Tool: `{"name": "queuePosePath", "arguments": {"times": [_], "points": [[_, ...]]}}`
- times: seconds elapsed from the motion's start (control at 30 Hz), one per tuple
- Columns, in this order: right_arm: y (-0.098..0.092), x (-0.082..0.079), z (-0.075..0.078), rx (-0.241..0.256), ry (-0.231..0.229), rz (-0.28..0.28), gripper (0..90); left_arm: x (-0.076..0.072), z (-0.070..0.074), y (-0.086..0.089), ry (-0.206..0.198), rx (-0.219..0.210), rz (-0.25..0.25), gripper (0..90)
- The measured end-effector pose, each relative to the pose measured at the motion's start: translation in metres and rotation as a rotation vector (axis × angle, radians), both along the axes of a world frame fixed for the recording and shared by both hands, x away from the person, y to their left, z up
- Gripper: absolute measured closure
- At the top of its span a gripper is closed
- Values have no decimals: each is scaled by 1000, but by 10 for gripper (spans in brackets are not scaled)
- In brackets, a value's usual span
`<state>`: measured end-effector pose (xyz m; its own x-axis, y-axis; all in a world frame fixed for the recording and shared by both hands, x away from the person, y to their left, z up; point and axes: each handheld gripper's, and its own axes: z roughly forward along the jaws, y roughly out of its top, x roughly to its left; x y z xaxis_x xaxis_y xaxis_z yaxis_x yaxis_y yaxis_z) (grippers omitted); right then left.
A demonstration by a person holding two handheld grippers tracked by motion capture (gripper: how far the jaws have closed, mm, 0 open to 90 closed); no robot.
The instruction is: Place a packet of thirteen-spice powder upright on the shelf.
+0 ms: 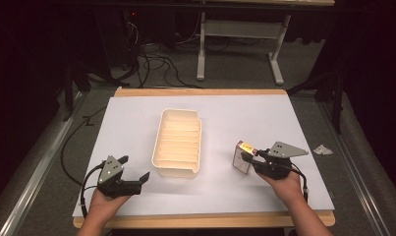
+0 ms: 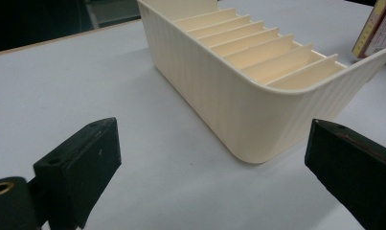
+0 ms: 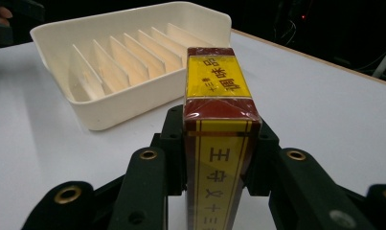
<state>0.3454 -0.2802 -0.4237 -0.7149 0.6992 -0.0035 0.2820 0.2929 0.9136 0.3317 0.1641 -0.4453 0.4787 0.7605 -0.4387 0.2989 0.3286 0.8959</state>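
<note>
Currently, right gripper: jaws clamp the red and yellow box by its two long sides, one end sticking out past them.
Box position: just right of the cream divided tray, apart from it.
Left gripper: jaws spread wide, holding nothing, near the tray's front left corner above the white surface.

A slotted tray sits at the centre of a table. Right of it, near the front edge, a box stands on end between the right gripper's jaws. The left gripper lies near-left of the tray, apart from it.
</note>
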Motion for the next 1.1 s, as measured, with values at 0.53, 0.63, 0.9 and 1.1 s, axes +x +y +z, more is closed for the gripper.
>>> {"name": "queuePosePath", "arguments": {"times": [0.53,0.63,0.9,1.1], "points": [[8,8,14,3,-43,41,685,-4,0,2,3,-9,8,59],[11,12,16,-2,-50,53,685,-6,0,3,4,-5,5,59],[26,22,24,9,-62,102,685,-7,1,2,5,-11,1,59],[34,33,27,22,-73,156,684,-7,0,2,3,-4,-22,59]]}}
